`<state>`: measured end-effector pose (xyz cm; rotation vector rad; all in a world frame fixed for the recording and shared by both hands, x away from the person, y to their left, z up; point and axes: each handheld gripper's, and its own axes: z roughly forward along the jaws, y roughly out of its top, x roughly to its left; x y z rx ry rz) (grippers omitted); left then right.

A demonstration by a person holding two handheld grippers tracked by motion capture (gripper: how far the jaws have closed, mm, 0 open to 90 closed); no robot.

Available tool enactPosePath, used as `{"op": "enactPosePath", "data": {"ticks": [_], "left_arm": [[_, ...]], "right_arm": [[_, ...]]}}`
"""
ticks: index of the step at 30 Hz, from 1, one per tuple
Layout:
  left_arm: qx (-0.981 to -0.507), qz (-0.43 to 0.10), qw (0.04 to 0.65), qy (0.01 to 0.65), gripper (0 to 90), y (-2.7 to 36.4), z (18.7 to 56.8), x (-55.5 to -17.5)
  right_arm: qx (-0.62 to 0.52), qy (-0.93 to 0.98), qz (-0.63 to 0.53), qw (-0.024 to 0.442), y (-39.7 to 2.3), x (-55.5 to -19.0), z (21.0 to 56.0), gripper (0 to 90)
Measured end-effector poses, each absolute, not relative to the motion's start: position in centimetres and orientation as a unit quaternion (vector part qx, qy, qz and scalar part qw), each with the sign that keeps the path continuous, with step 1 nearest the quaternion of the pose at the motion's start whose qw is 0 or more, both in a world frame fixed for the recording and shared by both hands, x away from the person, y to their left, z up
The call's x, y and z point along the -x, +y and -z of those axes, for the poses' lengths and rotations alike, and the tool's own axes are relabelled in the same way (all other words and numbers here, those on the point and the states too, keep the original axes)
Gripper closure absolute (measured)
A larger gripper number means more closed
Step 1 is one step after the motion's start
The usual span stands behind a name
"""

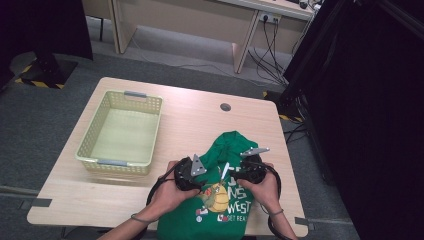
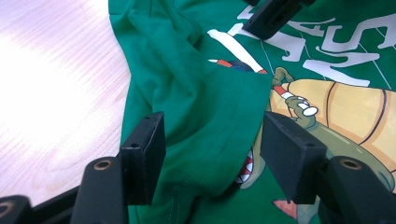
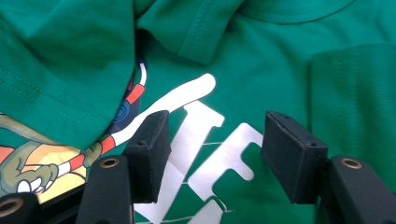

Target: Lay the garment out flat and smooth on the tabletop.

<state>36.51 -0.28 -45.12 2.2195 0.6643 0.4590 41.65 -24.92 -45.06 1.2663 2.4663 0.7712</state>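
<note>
Item: one green T-shirt [image 1: 227, 165] with a cartoon print and white lettering, lying partly folded at the near edge of the worktop [image 1: 200, 115], its lower part cut off by the bottom of the high view. Soft, light and limp by the look of it; likely to sag and slide, so best pinched at a hem or a folded edge. Left gripper [image 2: 212, 149]: fingers [image 2: 144, 154] standing apart, astride a folded flap of cloth, not pressing it. Right gripper [image 3: 215, 154]: fingers [image 3: 149, 149] likewise apart, hovering over the lettering, nothing between them. Also present: an empty pale-yellow basket [image 1: 122, 131] at the left, well apart from the shirt. Sleeve positions were hard to make out beneath the folds.
</note>
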Motion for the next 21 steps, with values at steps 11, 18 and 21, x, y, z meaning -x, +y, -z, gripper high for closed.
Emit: {"op": "enactPosePath", "data": {"ticks": [11,18,21], "left_arm": [[-0.868,-0.183,0.379,0.264,40.2,-0.2,45.0,-36.8],[-0.871,-0.180,0.371,0.268,41.0,-0.4,45.4,-37.3],[-0.870,-0.181,0.368,0.272,42.5,-0.5,45.4,-37.7]], "right_arm": [[-0.404,0.867,-0.263,0.124,-24.0,-40.0,45.6,43.4],[-0.397,0.862,-0.298,0.104,-24.0,-39.5,45.3,41.8],[-0.407,0.855,-0.298,0.122,-24.4,-39.8,44.9,41.9]]}}
